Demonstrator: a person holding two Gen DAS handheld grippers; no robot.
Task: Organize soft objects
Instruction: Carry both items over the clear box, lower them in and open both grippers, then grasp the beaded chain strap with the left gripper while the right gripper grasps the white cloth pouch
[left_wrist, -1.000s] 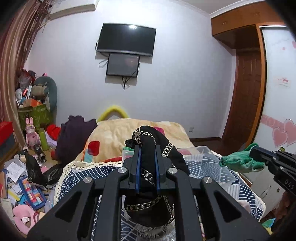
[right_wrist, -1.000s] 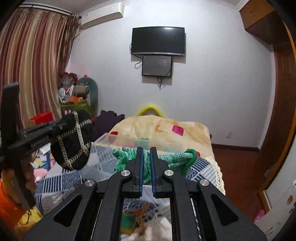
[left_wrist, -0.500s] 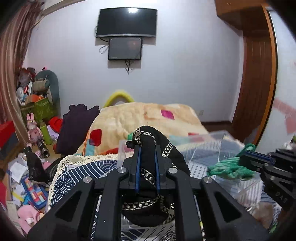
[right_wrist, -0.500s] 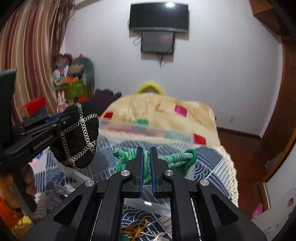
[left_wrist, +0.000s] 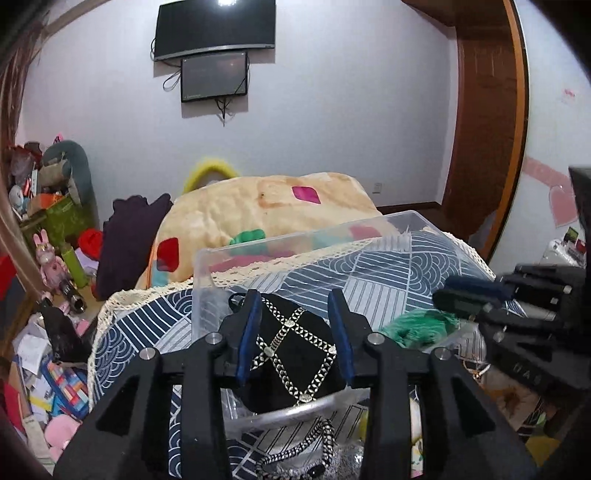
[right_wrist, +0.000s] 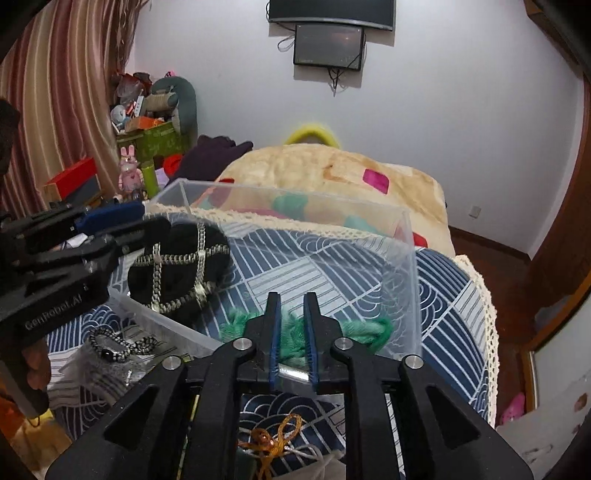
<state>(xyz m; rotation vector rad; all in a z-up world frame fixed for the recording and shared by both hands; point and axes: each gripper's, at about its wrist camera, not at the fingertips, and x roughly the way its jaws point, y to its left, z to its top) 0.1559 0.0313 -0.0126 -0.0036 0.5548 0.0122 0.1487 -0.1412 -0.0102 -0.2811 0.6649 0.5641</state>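
Note:
A clear plastic bin (left_wrist: 306, 236) (right_wrist: 410, 236) stands on the blue patterned bedspread. A black pouch with silver chains (left_wrist: 291, 354) (right_wrist: 177, 269) lies inside the bin at its left end. My left gripper (left_wrist: 293, 332) is open, with its jaws wide on either side of the pouch. A green knitted piece (right_wrist: 362, 326) (left_wrist: 417, 325) lies in the bin at the right. My right gripper (right_wrist: 291, 334) is open a little, with its jaws astride the green piece.
A beige blanket with coloured patches (left_wrist: 266, 206) is heaped behind the bin. A braided black-and-white cord (right_wrist: 110, 347) and an orange string (right_wrist: 273, 439) lie in front of the bin. Toys and boxes (left_wrist: 48, 229) crowd the floor at left.
Both grippers came down over the bin and opened. The black pouch left my left gripper and the green piece left my right; both now lie in the bin.

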